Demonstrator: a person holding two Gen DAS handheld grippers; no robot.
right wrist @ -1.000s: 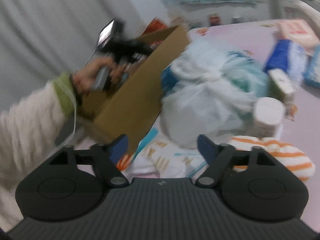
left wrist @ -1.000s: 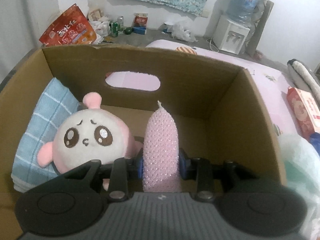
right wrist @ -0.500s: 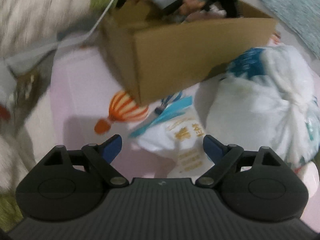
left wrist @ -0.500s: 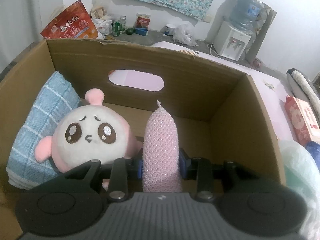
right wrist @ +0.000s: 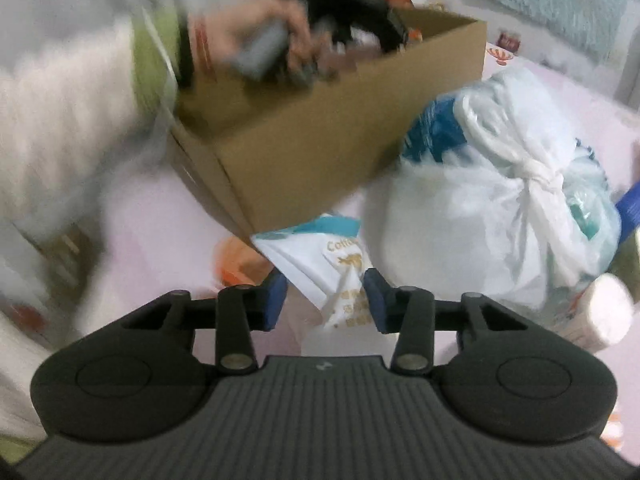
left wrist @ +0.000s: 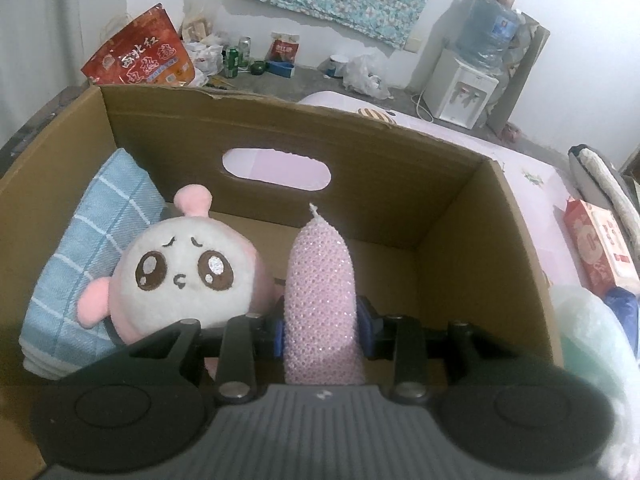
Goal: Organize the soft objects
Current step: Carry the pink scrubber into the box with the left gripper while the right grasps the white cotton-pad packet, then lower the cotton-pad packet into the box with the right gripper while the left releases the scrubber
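My left gripper [left wrist: 322, 326] is shut on a pink knobbly scrubber [left wrist: 320, 272] that stands upright over the open cardboard box [left wrist: 280, 128]. Inside the box, a pink-and-white plush toy [left wrist: 180, 276] leans on a folded blue checked towel [left wrist: 88, 248] at the left. My right gripper [right wrist: 326, 302] hangs low over the pink sheet beside the box [right wrist: 312, 152]. Its jaws are closing around a white tissue packet [right wrist: 316, 260] with gold lettering, and a gap still shows at the left pad. This view is blurred.
A knotted white plastic bag [right wrist: 480, 208] bulges right of the packet, with a white roll [right wrist: 608, 312] by it. A person's hand [right wrist: 248, 36] and cream sleeve hold the other gripper over the box. A red carton [left wrist: 600, 248] lies right of the box.
The right gripper swung and rolled toward the box corner, and its jaws narrowed from wide open around the white packet. The left gripper kept still, holding the scrubber.
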